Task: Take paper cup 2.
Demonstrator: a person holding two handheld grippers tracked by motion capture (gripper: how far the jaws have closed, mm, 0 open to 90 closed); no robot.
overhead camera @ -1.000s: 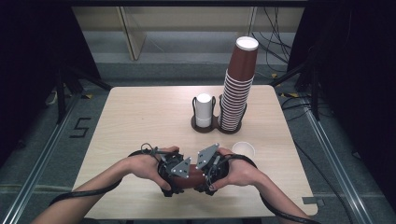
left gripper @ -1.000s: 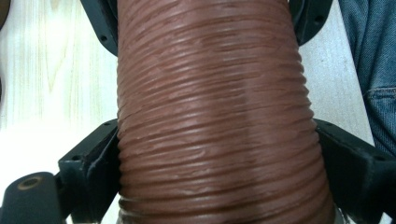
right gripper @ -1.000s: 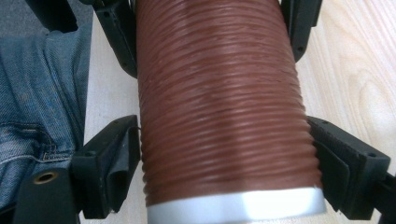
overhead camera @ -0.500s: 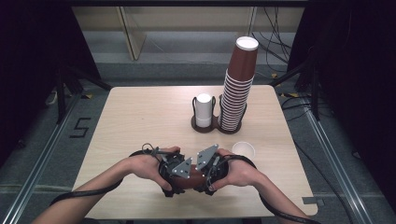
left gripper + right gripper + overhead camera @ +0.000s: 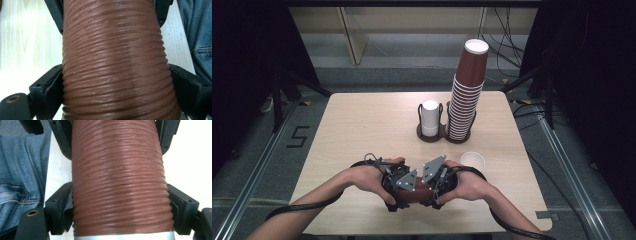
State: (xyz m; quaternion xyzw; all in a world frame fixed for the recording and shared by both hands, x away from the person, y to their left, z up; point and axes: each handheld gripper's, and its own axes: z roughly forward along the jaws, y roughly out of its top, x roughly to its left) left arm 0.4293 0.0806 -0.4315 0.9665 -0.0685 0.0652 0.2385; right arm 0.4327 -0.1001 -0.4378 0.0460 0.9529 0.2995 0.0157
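High view, left gripper (image 5: 404, 192) and right gripper (image 5: 427, 192) each clamping brown ribbed cup stack (image 5: 418, 192), right jaws just tightening

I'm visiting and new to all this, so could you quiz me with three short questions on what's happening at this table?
1. True or false: both grippers grip the same brown ribbed cup.
2. What stands in the holder beside the tall cup stack?
A. a white cup
B. a bottle
C. a spoon
3. Where does the single white cup stand?

Key
1. True: the left gripper and right gripper each clamp the brown cup from opposite ends; the right jaws have just been closing on it.
2. A
3. On the table, just beyond the right hand.
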